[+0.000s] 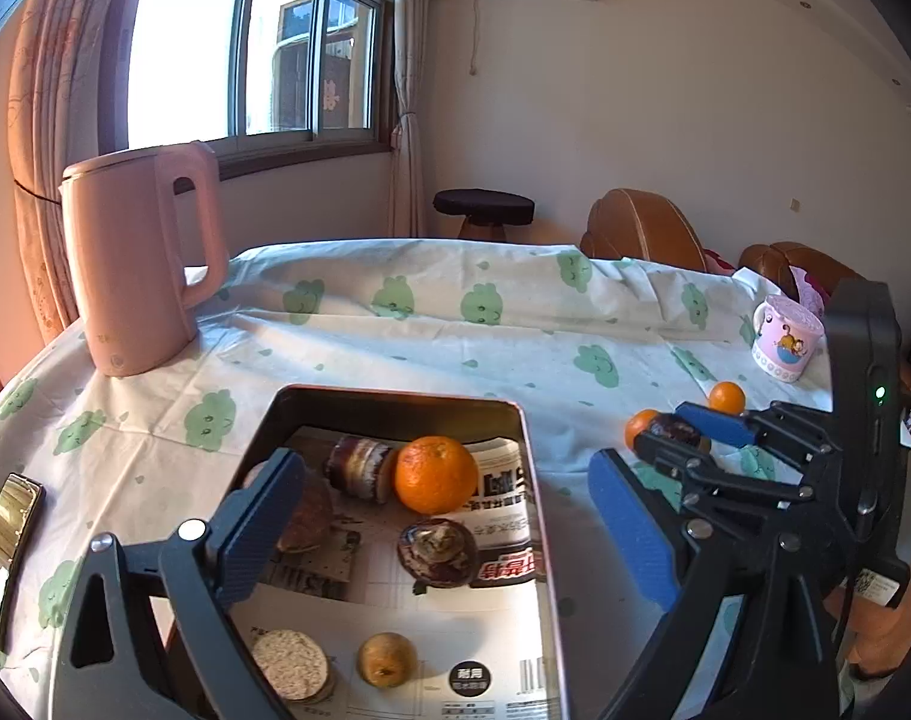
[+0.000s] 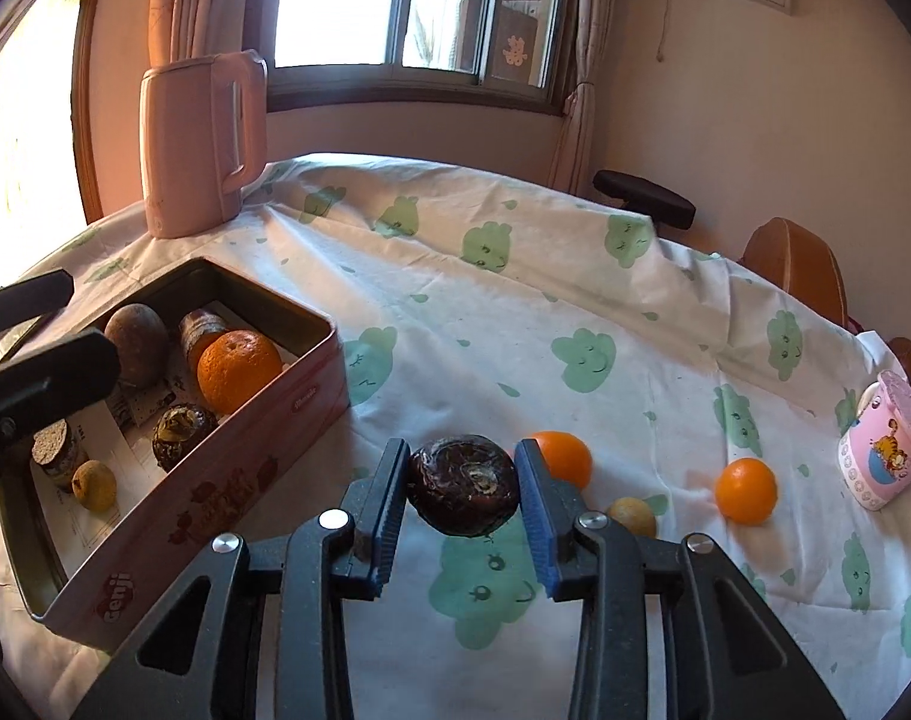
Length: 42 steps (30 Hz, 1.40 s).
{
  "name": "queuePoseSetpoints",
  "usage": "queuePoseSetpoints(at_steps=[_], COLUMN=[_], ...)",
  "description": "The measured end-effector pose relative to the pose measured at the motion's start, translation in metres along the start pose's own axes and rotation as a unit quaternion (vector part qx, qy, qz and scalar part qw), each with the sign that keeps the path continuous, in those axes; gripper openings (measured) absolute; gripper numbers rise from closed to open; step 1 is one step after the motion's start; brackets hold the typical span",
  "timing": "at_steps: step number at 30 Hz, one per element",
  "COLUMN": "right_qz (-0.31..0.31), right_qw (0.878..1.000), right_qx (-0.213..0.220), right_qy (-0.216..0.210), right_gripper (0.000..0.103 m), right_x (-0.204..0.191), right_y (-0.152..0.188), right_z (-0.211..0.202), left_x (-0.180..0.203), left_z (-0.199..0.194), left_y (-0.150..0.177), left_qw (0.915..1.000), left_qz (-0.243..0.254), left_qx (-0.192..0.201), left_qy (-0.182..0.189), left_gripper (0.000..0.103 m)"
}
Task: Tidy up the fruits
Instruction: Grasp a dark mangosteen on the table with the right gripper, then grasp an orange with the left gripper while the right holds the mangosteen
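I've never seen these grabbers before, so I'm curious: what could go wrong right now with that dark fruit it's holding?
The dark fruit is round and the right gripper holds it only at its sides, so it might slip and roll across the tablecloth. The tin already holds several fruits, including a large orange, so a careless drop could knock them.

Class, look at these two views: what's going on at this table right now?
A person is sorting fruit into a pink tin. The right tool is closed on a dark brown fruit, beside the tin. The left tool hangs open over the tin, holding nothing. An orange and other items already lie inside. Two small oranges and a yellowish fruit wait on the tablecloth.
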State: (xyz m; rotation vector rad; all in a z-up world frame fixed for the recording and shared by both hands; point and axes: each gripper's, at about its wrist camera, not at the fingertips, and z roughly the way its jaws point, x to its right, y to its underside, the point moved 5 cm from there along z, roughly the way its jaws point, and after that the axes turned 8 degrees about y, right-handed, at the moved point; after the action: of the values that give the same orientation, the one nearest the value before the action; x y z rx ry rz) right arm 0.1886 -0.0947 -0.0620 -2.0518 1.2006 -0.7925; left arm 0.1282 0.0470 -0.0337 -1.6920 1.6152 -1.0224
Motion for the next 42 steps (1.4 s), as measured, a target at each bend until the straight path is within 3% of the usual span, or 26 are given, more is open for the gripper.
queuePoseSetpoints(at_steps=[6, 11, 15, 21, 26, 28, 33, 36, 42], right_qz=[0.079, 0.12, 0.134, 0.153, 0.158, 0.159, 0.164, 0.172, 0.173], right_qw=[0.992, 0.986, 0.984, 0.983, 0.983, 0.983, 0.983, 0.981, 0.981], right_qx=[0.012, 0.001, -0.001, 0.005, 0.006, 0.008, 0.009, 0.015, 0.029], right_qy=[0.092, 0.12, 0.116, 0.102, 0.096, 0.094, 0.086, 0.084, 0.089], right_gripper=[0.038, 0.038, 0.038, 0.038, 0.038, 0.038, 0.038, 0.038, 0.038], right_x=[0.09, 0.132, 0.139, 0.146, 0.147, 0.147, 0.149, 0.152, 0.152], right_y=[0.01, 0.025, 0.032, 0.035, 0.035, 0.035, 0.035, 0.036, 0.035], right_z=[-0.012, -0.008, -0.004, -0.006, -0.005, -0.006, -0.006, -0.009, -0.015], left_x=[0.047, 0.079, 0.101, 0.111, 0.11, 0.109, 0.111, 0.111, 0.111], left_z=[0.021, 0.046, 0.066, 0.105, 0.128, 0.135, 0.149, 0.146, 0.14], left_y=[-0.005, -0.004, -0.003, -0.003, 0.0, 0.002, 0.012, 0.01, 0.011], left_qw=[0.9994, 0.9982, 0.9968, 0.9948, 0.9914, 0.9902, 0.9846, 0.9848, 0.9845], left_qz=[0.027, 0.034, 0.037, 0.037, 0.021, 0.018, 0.011, 0.003, -0.003], left_qx=[-0.011, -0.034, -0.056, -0.091, -0.122, -0.132, -0.162, -0.152, -0.144], left_qy=[0.02, 0.035, 0.043, 0.029, 0.042, 0.043, 0.064, 0.084, 0.101], left_gripper=[0.098, 0.098, 0.096, 0.082, 0.072, 0.064, 0.06, 0.038, 0.037])
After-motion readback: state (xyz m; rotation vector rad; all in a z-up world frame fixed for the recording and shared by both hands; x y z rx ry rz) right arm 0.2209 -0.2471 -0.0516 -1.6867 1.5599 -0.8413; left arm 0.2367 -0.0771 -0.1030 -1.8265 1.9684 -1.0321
